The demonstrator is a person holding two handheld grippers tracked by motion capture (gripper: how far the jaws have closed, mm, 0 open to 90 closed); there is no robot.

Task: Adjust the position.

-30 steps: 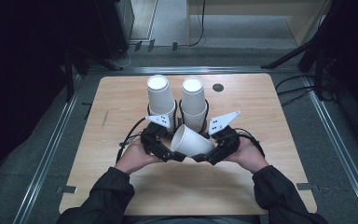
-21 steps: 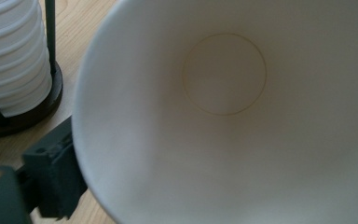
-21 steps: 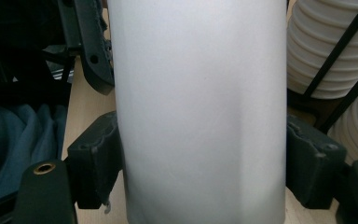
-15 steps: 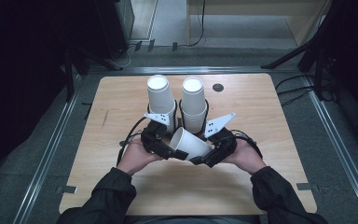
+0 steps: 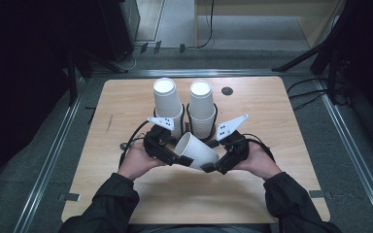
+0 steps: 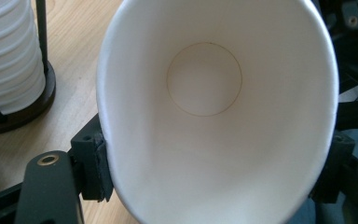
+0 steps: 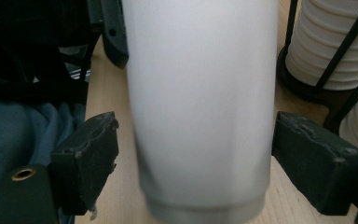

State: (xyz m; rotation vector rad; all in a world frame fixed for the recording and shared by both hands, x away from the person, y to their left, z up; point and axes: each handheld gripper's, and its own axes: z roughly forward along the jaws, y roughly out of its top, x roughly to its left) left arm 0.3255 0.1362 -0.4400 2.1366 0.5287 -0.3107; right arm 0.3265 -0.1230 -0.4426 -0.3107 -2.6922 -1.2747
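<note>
A white paper cup [image 5: 197, 150] lies on its side in the air between both grippers, above the wooden table [image 5: 281, 141]. My left gripper [image 5: 178, 151] faces into the cup's open mouth [image 6: 205, 79]. Its jaws have just been closing, and both pads [image 6: 95, 163] now press the rim into an oval. My right gripper [image 5: 213, 165] stands around the cup's base end [image 7: 200, 107]. Its jaws have just been opening, and a gap shows between each pad [image 7: 86, 156] and the cup wall.
Two stacks of white cups [image 5: 166, 102] [image 5: 201, 104] stand in black wire holders just behind the grippers. A small dark hole [image 5: 227, 91] marks the table's far right. Metal rails [image 5: 53, 155] border the table; free tabletop lies near the front edge.
The cup has tipped and sunk slightly toward the near edge, with both hands following it. The hands otherwise stay in place.
</note>
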